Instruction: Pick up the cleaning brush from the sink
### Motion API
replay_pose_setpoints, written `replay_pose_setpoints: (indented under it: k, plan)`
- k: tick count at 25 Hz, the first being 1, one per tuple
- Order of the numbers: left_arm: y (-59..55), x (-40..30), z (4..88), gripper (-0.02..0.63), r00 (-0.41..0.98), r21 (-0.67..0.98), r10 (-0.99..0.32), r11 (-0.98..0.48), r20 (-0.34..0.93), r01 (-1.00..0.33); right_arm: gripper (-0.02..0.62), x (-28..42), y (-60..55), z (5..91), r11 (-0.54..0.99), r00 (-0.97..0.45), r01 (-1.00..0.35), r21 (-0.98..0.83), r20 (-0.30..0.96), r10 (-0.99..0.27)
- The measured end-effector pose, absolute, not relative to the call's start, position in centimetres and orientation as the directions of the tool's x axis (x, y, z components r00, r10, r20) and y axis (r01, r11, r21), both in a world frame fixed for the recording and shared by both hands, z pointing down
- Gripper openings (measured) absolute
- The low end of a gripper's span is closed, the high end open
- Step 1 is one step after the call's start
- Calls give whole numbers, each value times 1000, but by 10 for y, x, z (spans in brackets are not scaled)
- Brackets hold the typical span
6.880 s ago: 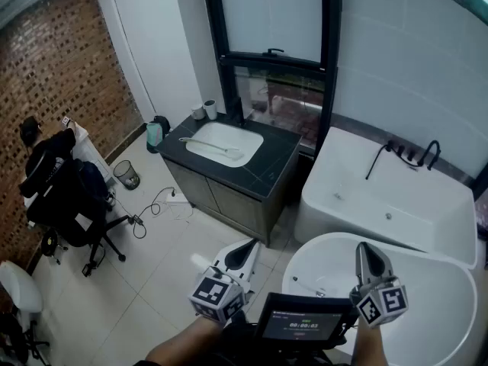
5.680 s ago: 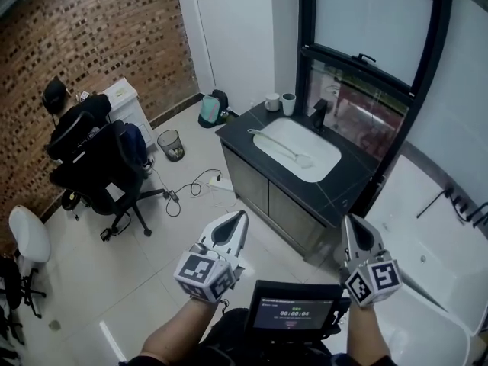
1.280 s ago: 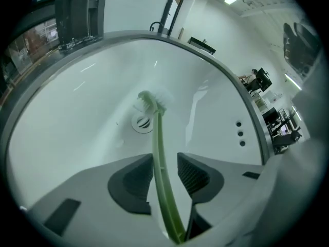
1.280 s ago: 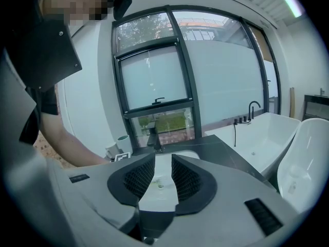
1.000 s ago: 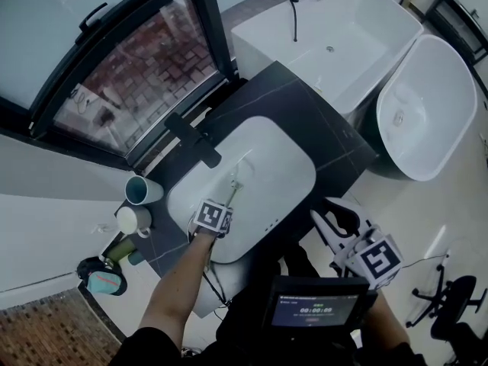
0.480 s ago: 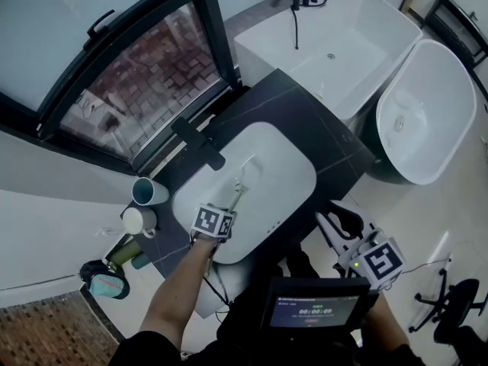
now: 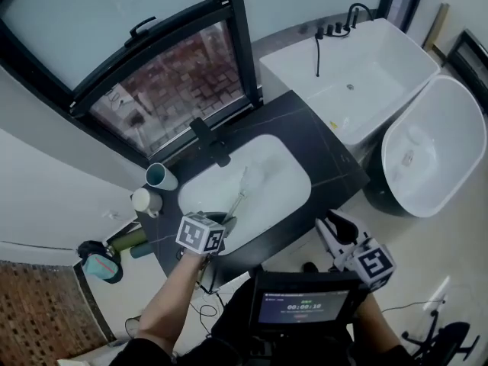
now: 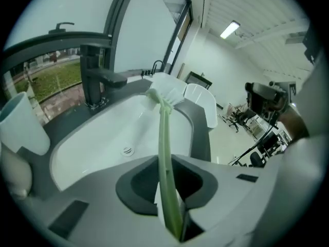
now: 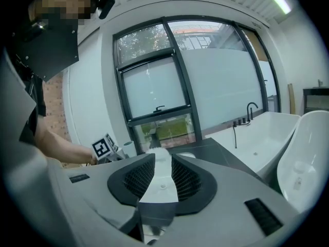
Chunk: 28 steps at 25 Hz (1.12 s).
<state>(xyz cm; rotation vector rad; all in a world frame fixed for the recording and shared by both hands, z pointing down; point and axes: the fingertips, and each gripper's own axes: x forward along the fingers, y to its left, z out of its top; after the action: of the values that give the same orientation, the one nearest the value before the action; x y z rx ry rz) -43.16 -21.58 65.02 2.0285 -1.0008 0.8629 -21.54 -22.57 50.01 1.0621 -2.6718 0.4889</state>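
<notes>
The cleaning brush (image 7: 239,198) has a thin pale green handle and a white head. My left gripper (image 7: 226,221) is shut on the handle's near end and holds the brush in the air above the near side of the white sink (image 7: 274,197). In the left gripper view the brush (image 8: 163,138) runs up from between the jaws of the left gripper (image 8: 172,210), its head raised over the basin (image 8: 103,143). My right gripper (image 7: 329,231) hangs off the counter's front right corner, shut and empty. Its own view shows the right gripper (image 9: 157,158) with nothing between the jaws.
A black faucet (image 7: 210,142) stands behind the sink on the black counter (image 7: 320,151). Two cups (image 7: 160,176) sit at the counter's left end. A bathtub (image 7: 358,90) and an oval tub (image 7: 427,158) lie to the right. A window (image 7: 175,82) is behind.
My left gripper has risen out of the basin toward me, bringing the brush up with it. The right gripper has shifted a little, still shut.
</notes>
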Motion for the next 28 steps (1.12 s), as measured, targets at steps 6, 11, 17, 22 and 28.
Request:
replay_pose_setpoints:
  k: [6, 11, 17, 22, 28]
  plan:
    - [-162, -314, 569, 61, 427, 278, -573, -332, 700, -902, 89, -115, -196, 500, 766, -812, -577, -282, 296, -503]
    - [-115, -252, 517, 61, 373, 299, -724, -237, 580, -924, 89, -77, -168, 491, 820, -866, -490, -295, 270, -421]
    - [-36, -242, 462, 61, 297, 283, -872, -194, 389, -939, 89, -86, -111, 466, 857, -888, -448, -254, 233, -395]
    - [48, -262, 437, 61, 144, 230, -954, -83, 262, -970, 89, -111, -45, 433, 867, -885, -461, -188, 162, -436]
    - [144, -290, 411, 61, 15, 152, -993, 2, 116, -988, 89, -160, 46, 409, 919, -931, -363, -152, 106, -350]
